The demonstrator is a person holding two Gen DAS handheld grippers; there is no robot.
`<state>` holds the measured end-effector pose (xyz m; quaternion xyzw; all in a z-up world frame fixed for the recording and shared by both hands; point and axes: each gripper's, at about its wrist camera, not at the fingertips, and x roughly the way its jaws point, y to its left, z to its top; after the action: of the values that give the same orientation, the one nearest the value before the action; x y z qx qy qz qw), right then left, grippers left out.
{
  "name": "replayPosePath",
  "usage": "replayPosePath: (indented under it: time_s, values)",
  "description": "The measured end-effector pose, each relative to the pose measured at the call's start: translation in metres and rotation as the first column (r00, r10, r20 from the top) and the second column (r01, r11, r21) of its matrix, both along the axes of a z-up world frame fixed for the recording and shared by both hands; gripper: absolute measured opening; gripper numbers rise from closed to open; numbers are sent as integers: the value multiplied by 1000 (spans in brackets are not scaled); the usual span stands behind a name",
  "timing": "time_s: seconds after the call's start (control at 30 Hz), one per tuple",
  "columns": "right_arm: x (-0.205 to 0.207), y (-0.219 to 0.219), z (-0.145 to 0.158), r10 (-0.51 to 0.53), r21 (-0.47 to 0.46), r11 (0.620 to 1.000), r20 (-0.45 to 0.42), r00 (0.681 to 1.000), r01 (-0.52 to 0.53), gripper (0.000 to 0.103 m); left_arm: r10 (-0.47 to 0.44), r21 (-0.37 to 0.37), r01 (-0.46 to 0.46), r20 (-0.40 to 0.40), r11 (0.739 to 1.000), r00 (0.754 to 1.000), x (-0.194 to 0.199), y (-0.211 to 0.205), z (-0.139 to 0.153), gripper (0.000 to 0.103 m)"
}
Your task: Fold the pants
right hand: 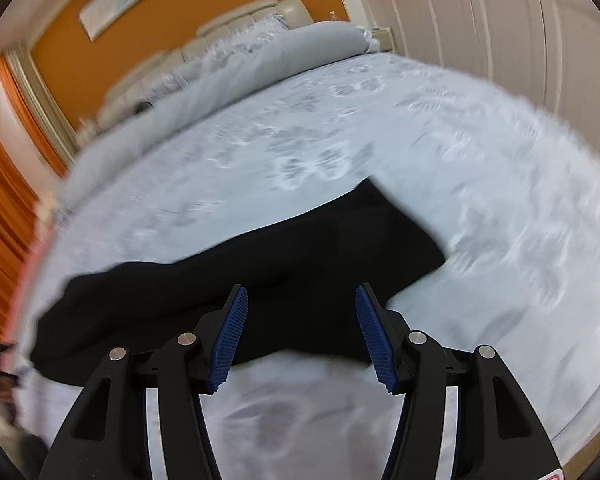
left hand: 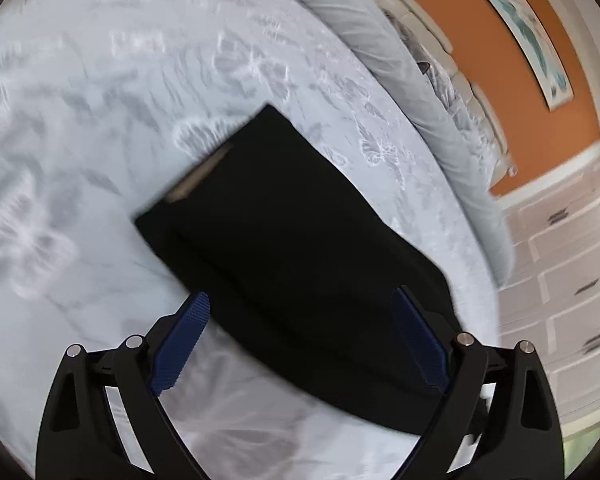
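Observation:
The black pants (left hand: 284, 248) lie folded into a long band on the pale floral bedspread (left hand: 100, 120). In the left wrist view my left gripper (left hand: 300, 300) is open over the near part of the pants, its blue pads (left hand: 184, 336) apart and empty. In the right wrist view the pants (right hand: 260, 264) stretch from lower left to a squared end at the right. My right gripper (right hand: 302, 292) is open just above their near edge, holding nothing. Both views are motion-blurred.
A rolled grey duvet (right hand: 240, 68) lies along the head of the bed against a padded headboard (right hand: 236, 24) and an orange wall (left hand: 500, 80). White panelled wardrobe doors (right hand: 480, 20) stand beside the bed. An orange curtain (right hand: 4, 208) hangs at the left.

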<state>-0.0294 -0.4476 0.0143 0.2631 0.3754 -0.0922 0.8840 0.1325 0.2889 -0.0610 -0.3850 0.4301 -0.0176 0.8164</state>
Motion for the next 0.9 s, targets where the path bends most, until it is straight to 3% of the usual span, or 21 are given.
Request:
replayPosePath:
  time_s: [0.17, 0.3, 0.33, 0.43, 0.47, 0.5, 0.53, 0.6, 0.67, 0.7, 0.73, 0.77, 0.87, 0.9]
  values:
    - [17, 13, -13, 29, 141, 990, 1, 1000, -28, 56, 31, -109, -39, -71, 993, 997, 20, -10, -27, 88]
    - [50, 19, -20, 36, 270, 962, 32, 999, -44, 56, 17, -77, -22, -67, 997, 998, 22, -16, -28, 86]
    - [66, 19, -25, 28, 314, 949, 25, 999, -34, 62, 14, -69, -18, -70, 997, 997, 22, -16, -28, 86]
    - [103, 18, -42, -11, 319, 947, -76, 997, 35, 67, 11, -69, -17, -84, 997, 996, 25, -14, -34, 86]
    - [116, 18, -48, -26, 296, 953, -109, 994, 57, 61, 13, -70, -19, -87, 997, 996, 26, -13, -34, 85]
    - [126, 20, -46, -36, 239, 969, -113, 993, 63, 17, 17, -63, -22, -90, 998, 996, 29, -14, -34, 81]
    - [133, 21, -41, -22, 211, 976, -109, 994, 45, 1, 21, -49, -26, -98, 998, 995, 30, -14, -34, 72]
    - [133, 23, -13, -17, 201, 979, 17, 1000, 13, 1, 8, -17, -10, -109, 1000, 994, 33, -13, -32, 64]
    - [110, 25, 37, 19, 141, 989, 224, 974, -52, 1, -10, -25, 7, -105, 1000, 994, 31, -8, -33, 63]
    - [93, 23, 56, 33, 110, 992, 283, 959, -67, 1, -17, -31, 14, -102, 999, 995, 30, -6, -33, 63]
    - [83, 18, 61, 31, 99, 993, 287, 957, -62, 1, -24, -38, 20, -98, 999, 995, 29, -4, -34, 64]
    - [73, 10, 58, 17, 92, 995, 266, 964, -43, 1, -29, -42, 25, -92, 999, 995, 28, -3, -36, 64]
    - [56, -10, 10, -75, 98, 992, 14, 997, 74, 10, -24, -30, 22, -79, 999, 997, 23, -3, -38, 66]
    - [53, -11, 2, -78, 125, 989, -11, 997, 79, 10, -22, -25, 20, -74, 999, 997, 23, -4, -38, 70]
